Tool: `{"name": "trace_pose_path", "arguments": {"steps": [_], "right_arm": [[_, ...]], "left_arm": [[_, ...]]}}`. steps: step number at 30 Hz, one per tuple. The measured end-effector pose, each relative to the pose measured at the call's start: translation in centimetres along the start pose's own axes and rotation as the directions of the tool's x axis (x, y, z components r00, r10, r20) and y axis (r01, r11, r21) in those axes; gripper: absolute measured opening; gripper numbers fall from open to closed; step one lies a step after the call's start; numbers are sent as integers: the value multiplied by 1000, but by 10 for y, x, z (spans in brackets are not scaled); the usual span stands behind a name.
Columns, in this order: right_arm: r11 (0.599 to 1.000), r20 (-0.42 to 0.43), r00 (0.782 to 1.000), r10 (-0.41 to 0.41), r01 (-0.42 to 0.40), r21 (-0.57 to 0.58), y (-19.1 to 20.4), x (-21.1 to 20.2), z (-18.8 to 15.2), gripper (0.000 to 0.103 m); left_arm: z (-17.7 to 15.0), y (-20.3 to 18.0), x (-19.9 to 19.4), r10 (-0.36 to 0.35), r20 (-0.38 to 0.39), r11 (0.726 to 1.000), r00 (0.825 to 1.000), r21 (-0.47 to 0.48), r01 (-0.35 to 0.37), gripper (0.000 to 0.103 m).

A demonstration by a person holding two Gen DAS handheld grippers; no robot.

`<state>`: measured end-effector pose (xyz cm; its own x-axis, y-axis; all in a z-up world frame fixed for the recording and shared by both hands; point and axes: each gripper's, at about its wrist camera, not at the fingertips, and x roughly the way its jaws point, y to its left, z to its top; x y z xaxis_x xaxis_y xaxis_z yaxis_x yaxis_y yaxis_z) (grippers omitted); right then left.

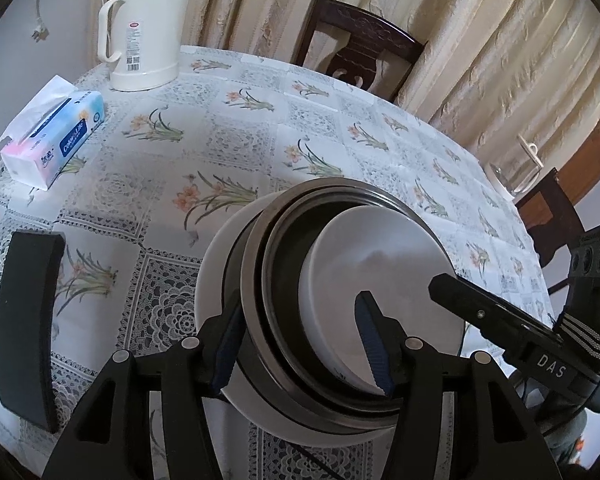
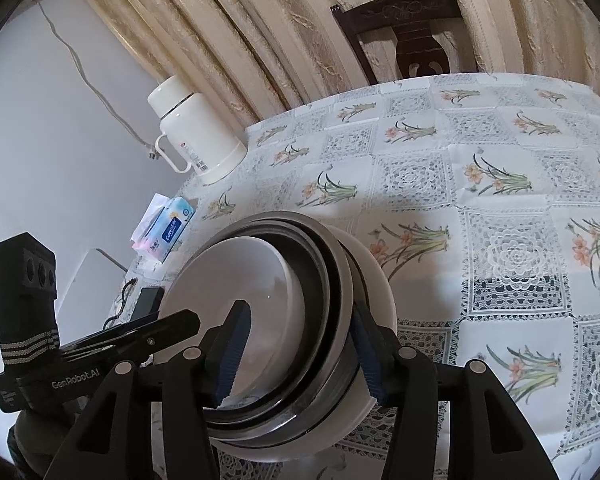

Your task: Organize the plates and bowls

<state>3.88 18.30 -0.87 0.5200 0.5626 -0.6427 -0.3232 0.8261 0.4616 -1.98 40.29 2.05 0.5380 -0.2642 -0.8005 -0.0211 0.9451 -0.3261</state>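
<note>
A nested stack of bowls sits between both grippers: a large white outer bowl point(image 1: 210, 280), dark steel bowls point(image 1: 256, 280) inside it, and a small white bowl point(image 1: 380, 264) innermost. My left gripper point(image 1: 300, 344) is shut on the stack's near wall, with one blue pad inside the small white bowl and the other against the outer wall. My right gripper point(image 2: 298, 356) clamps the opposite side of the white outer bowl point(image 2: 376, 280) the same way, around the steel bowls point(image 2: 324, 280). Each gripper shows in the other's view: the right gripper point(image 1: 500, 320) and the left gripper point(image 2: 140, 336).
The round table carries a floral lace cloth point(image 1: 220, 140). A white thermos jug point(image 1: 148, 32) and a tissue pack point(image 1: 56, 136) stand at the far left, and a black curved object point(image 1: 28, 328) lies near left. A dark wooden chair point(image 1: 360, 48) stands behind the table, against curtains.
</note>
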Motion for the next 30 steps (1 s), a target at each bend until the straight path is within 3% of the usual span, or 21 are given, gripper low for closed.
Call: {"name": "trace_pose_path", "arguments": {"steps": [18, 30], "right_arm": [[999, 76, 997, 2, 1, -41, 2, -26, -15, 57], [991, 152, 988, 1, 20, -134, 17, -46, -47, 66]], "left_arm": [[-13, -2, -30, 68, 103, 997, 992, 22, -71, 56], [-47, -20, -59, 169, 283, 981, 944, 43, -189, 68]]}}
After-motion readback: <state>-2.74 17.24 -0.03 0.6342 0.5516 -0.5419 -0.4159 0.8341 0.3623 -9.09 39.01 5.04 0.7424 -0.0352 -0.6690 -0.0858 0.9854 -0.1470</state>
